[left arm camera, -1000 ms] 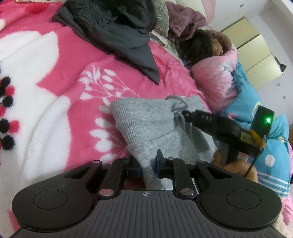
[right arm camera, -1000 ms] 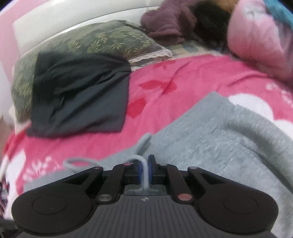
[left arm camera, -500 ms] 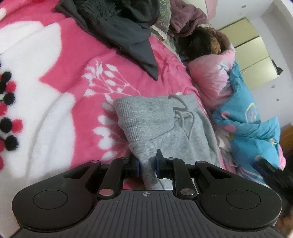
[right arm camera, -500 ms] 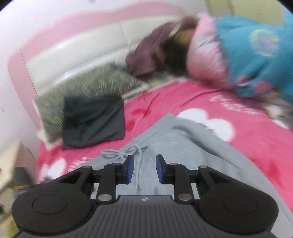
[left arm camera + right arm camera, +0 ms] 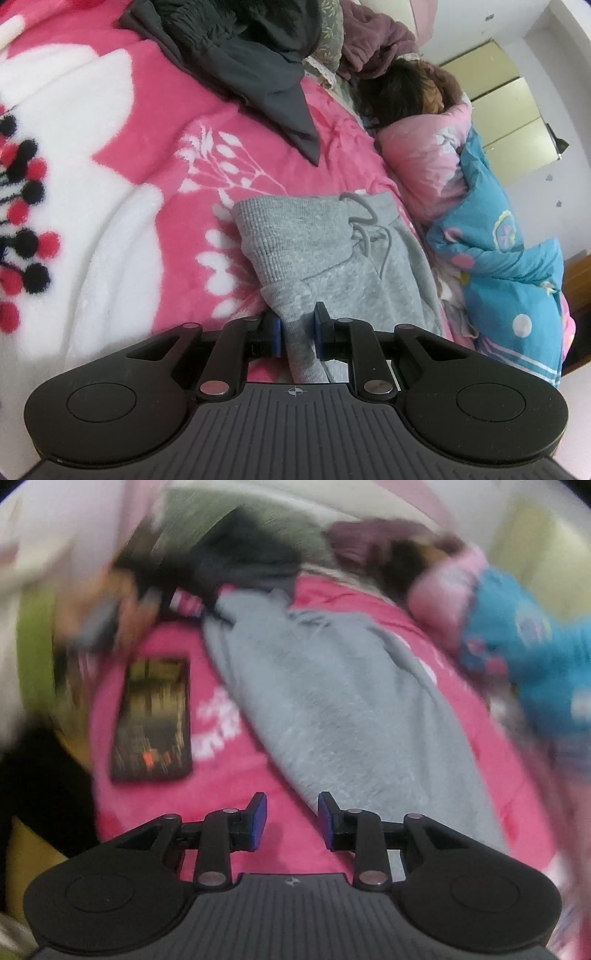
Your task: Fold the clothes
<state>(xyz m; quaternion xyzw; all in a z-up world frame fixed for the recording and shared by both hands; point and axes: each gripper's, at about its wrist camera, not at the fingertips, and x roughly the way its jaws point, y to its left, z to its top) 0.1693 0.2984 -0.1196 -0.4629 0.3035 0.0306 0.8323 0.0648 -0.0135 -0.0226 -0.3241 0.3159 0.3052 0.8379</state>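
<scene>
Left wrist view, sharp: the left gripper [image 5: 297, 330] is clenched on a bunched edge of the grey sweatpants [image 5: 332, 266], whose ribbed waistband and drawstring [image 5: 365, 229] lie just beyond the fingertips toward 12 o'clock on the pink floral blanket [image 5: 147, 177]. A dark grey garment [image 5: 258, 62] lies heaped at 11 o'clock, a mauve garment [image 5: 373, 40] at 1 o'clock, and a blue and pink quilt [image 5: 509, 266] runs along the 3 o'clock side. Right wrist view, heavily motion-blurred: the right gripper [image 5: 291, 821] is released, its jaws opening with nothing between them, only pink blanket [image 5: 236, 794] below. The sweatpants [image 5: 343, 709] stretch from 11 o'clock down toward 4 o'clock, their near edge just beside the right-hand fingertip. Only this view shows a dark rectangular object [image 5: 153, 720] lying on the blanket at 9 o'clock; its identity cannot be told through the blur. The drawstring and waistband are legible only in the left view.
</scene>
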